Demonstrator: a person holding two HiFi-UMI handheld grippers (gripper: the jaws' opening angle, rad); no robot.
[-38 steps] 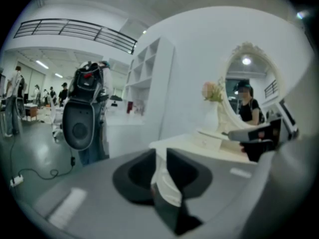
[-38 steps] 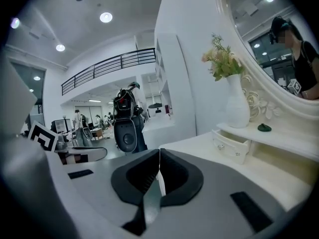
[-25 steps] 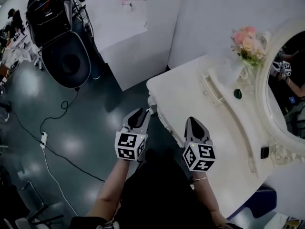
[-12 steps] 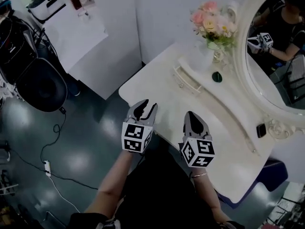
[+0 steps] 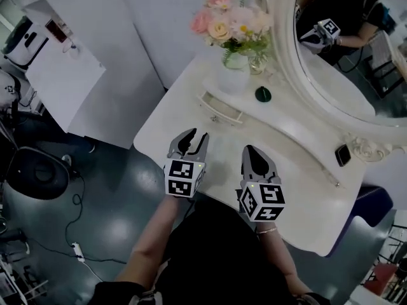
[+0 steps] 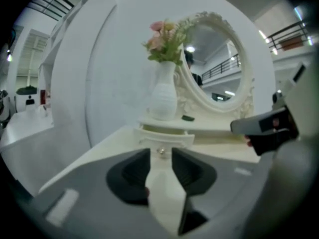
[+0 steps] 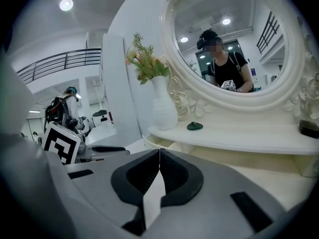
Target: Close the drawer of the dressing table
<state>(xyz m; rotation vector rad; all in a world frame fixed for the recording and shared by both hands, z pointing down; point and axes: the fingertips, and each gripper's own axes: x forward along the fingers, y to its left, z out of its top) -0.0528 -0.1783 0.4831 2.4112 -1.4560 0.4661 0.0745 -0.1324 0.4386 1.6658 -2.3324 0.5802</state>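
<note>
Looking steeply down on a white desk (image 5: 305,183) with a raised back shelf (image 5: 299,127) and an oval mirror (image 5: 343,56) behind it

Drawer (image 5: 220,107): under the left end of the shelf, directly below the white vase (image 5: 234,80) of pink flowers (image 5: 229,19). It stands pulled out a little from the shelf front, and its small knob (image 5: 216,118) faces the person

On the shelf: a small dark green object (image 5: 263,94) just right of the vase, and a small black object (image 5: 343,154) well along toward the right end

Left gripper (image 5: 193,135): over the front part of the desk, near the drawer but apart from it, pointing toward it. The jaws stand wide and have just been opening, with nothing between them. In the left gripper view the drawer knob shows through the gap, beyond the jaw tips, and there is no contact

Right gripper (image 5: 248,149): just beside the left one, also over the desk top, pointing at the shelf right of the drawer. The jaws are together with the tips meeting, and nothing is held

Each gripper is held in one of the person's hands, forearms coming in from the bottom of the head view. The mirror reflects the person holding a gripper. Dark floor (image 5: 108,218) lies left of the desk
</note>
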